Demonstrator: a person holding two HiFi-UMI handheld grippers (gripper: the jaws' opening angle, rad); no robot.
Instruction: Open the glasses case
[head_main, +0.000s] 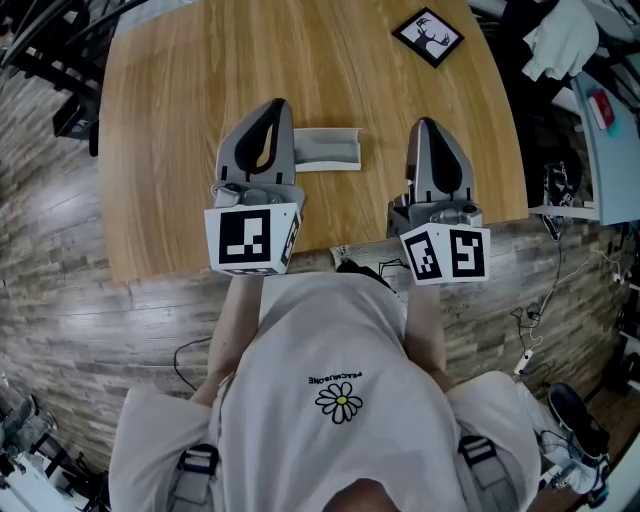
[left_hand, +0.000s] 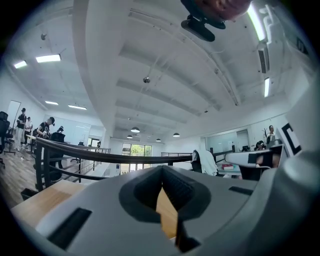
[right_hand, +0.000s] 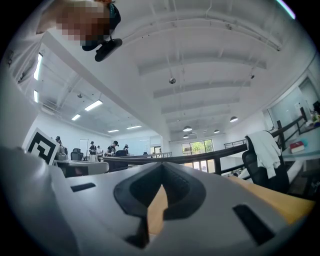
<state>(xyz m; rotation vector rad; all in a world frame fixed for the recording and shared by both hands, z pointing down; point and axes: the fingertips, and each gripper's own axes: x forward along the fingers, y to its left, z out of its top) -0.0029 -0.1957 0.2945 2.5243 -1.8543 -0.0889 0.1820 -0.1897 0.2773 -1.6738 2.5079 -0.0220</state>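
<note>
A grey glasses case (head_main: 328, 149) lies flat on the wooden table (head_main: 170, 120), its left end hidden behind my left gripper (head_main: 275, 106). That gripper is shut and holds nothing, its tip just left of the case. My right gripper (head_main: 425, 124) is also shut and empty, a short way right of the case and apart from it. In the left gripper view the left gripper (left_hand: 161, 168) has its jaws together, and only a sliver of table shows between them. The right gripper view shows the right gripper (right_hand: 161, 165) the same way. The case is in neither gripper view.
A black-edged square card with a deer picture (head_main: 428, 36) lies at the table's far right. The table's near edge runs just under both grippers. A desk with white cloth (head_main: 563, 40) stands to the right, and cables (head_main: 530, 330) trail on the wood floor.
</note>
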